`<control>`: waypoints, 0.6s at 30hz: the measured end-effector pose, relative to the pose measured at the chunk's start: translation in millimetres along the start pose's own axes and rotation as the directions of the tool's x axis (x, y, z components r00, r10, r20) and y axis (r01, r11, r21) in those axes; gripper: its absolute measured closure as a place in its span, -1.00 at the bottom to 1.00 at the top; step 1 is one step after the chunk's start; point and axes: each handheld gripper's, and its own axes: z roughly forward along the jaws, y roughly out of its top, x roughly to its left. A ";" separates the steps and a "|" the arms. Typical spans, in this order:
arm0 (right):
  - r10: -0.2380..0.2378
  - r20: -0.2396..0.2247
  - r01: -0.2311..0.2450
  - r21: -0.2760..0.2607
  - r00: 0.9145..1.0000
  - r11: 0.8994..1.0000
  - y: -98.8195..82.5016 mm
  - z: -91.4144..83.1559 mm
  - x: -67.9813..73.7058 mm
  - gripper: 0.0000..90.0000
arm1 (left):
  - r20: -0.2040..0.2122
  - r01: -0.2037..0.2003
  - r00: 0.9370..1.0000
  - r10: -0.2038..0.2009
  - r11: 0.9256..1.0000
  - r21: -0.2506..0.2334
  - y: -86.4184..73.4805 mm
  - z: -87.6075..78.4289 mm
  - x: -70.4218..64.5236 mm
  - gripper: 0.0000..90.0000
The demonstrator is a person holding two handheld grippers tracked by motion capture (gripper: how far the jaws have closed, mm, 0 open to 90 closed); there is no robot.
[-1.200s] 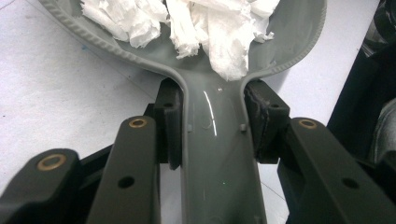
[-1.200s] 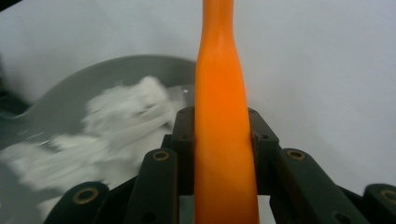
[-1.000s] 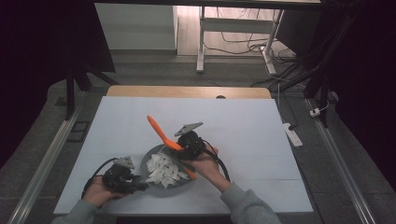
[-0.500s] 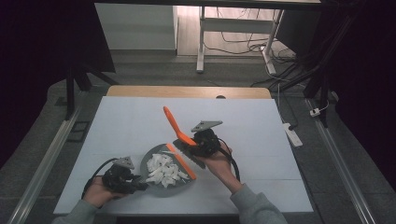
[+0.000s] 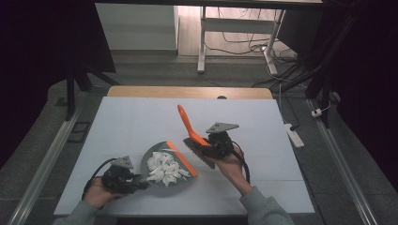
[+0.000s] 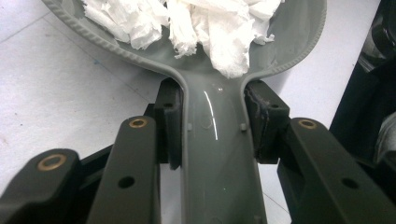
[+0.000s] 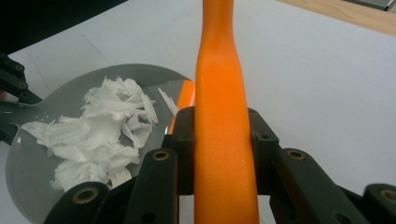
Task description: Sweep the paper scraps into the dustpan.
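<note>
Table point(image 5: 141, 122): white top; should the pan tip, scraps would scatter over it, I'd judge.
Dustpan point(image 5: 162, 185): grey, lying flat ahead of the left jaws, its stem running back between them; a twist of that hand could tilt it and spill the load.
Paper scraps point(image 5: 165, 168): white heap in the pan's bowl just beyond the left jaws, some near the orange lip point(image 5: 182, 158), where they could slide off.
Brush point(image 5: 187, 123): orange handle rising up and away through the right jaws; the bristle end could clip the pan if swung back low.
Left gripper point(image 6: 212, 123): low and level on the table, jaws clamped on the dustpan stem.
Right gripper point(image 7: 222, 135): lifted off to the pan's right, tilted, jaws clamped on the brush handle.
</note>
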 end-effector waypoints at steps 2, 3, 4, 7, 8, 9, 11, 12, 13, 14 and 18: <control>-0.005 -0.001 0.005 -0.009 1.000 1.000 -2.2 -4.2 -2.9 0.54 | -0.006 0.000 1.000 0.000 1.000 -0.007 0.1 -0.6 -0.1 0.36; -0.007 -0.002 0.007 -0.014 1.000 1.000 -3.3 -6.2 -4.0 0.54 | -0.010 0.003 1.000 -0.003 1.000 -0.011 0.1 -0.8 -0.3 0.36; -0.010 -0.004 0.010 -0.020 1.000 1.000 -4.5 -8.3 -5.2 0.54 | -0.012 0.006 1.000 -0.006 1.000 -0.015 0.1 -1.1 -0.6 0.36; -0.018 -0.004 0.018 -0.038 1.000 0.999 -7.1 -14.8 -7.9 0.54 | -0.014 0.007 1.000 -0.008 1.000 -0.029 0.3 -3.1 -0.3 0.36; -0.019 -0.006 0.019 -0.044 1.000 0.999 -7.6 -17.0 -9.0 0.54 | -0.015 0.014 1.000 -0.015 0.999 -0.039 0.3 -3.5 -0.7 0.36; -0.019 -0.006 0.019 -0.053 1.000 0.998 -7.9 -19.2 -9.8 0.54 | -0.017 0.016 1.000 -0.016 0.999 -0.043 0.3 -4.1 -0.8 0.36; -0.020 -0.009 0.019 -0.067 1.000 0.998 -8.1 -23.9 -11.5 0.54 | -0.025 0.016 1.000 -0.017 0.999 -0.051 0.3 -5.1 -0.8 0.36; -0.022 -0.010 0.021 -0.074 1.000 0.997 -8.2 -26.1 -12.1 0.54 | -0.028 0.019 0.999 -0.021 0.998 -0.055 0.2 -5.5 -0.8 0.36; -0.024 -0.008 0.024 -0.078 1.000 0.997 -8.3 -28.5 -12.6 0.54 | -0.031 0.020 0.999 -0.022 0.998 -0.059 0.1 -5.9 -0.8 0.36; -0.024 -0.009 0.024 -0.084 1.000 0.996 -8.6 -30.6 -12.7 0.54 | -0.035 0.021 0.999 -0.023 0.998 -0.063 0.0 -6.3 -0.9 0.36; -0.036 -0.005 0.035 -0.094 0.999 0.995 -11.4 -39.3 -15.1 0.54 | -0.036 0.036 0.999 -0.040 0.995 -0.088 -0.6 -8.7 -0.6 0.36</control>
